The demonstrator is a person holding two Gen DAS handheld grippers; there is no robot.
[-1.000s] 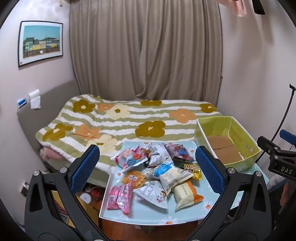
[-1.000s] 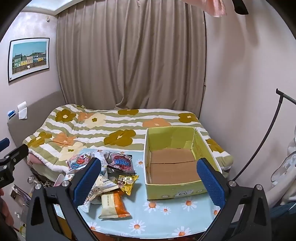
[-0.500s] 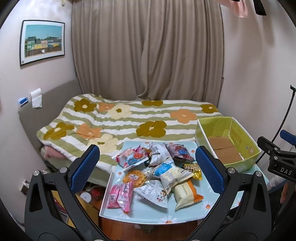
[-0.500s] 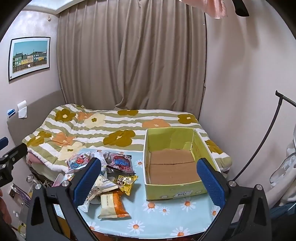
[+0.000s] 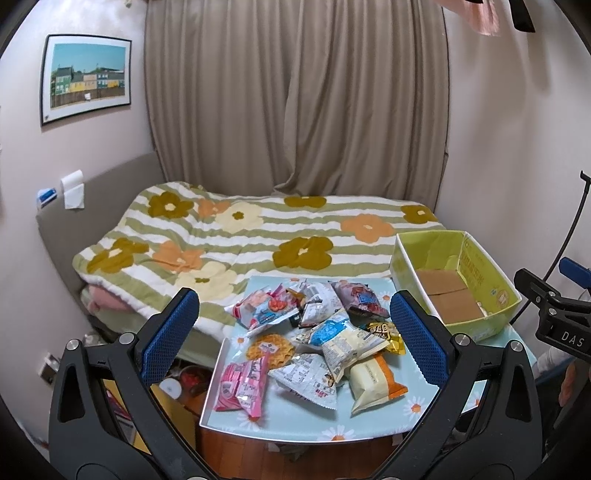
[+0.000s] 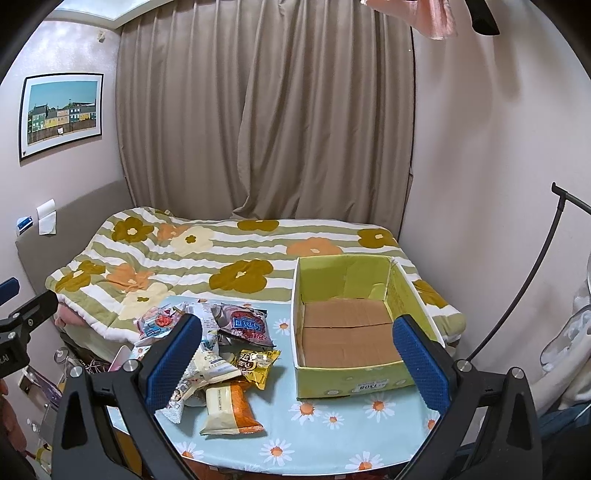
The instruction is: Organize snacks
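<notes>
Soft, even indoor light fills both views, bright enough to read colours clearly. In the right wrist view a pale lit strip of ceiling [image 6: 88, 11] shows at the top left. The closed curtain [image 5: 295, 96] lets no daylight through. Shadows are faint and diffuse; the snack packets [image 5: 325, 339] show small glints. Fisheye distortion bows the walls, and black vignette rings each corner. Focus is sharp throughout, without motion blur.

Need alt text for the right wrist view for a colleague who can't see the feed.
The open right gripper hovers over a daisy-print table, holding nothing. An empty green cardboard box sits ahead on the right; a pile of snack packets lies on the left. Behind them are a flower-patterned bed and beige curtains.
</notes>
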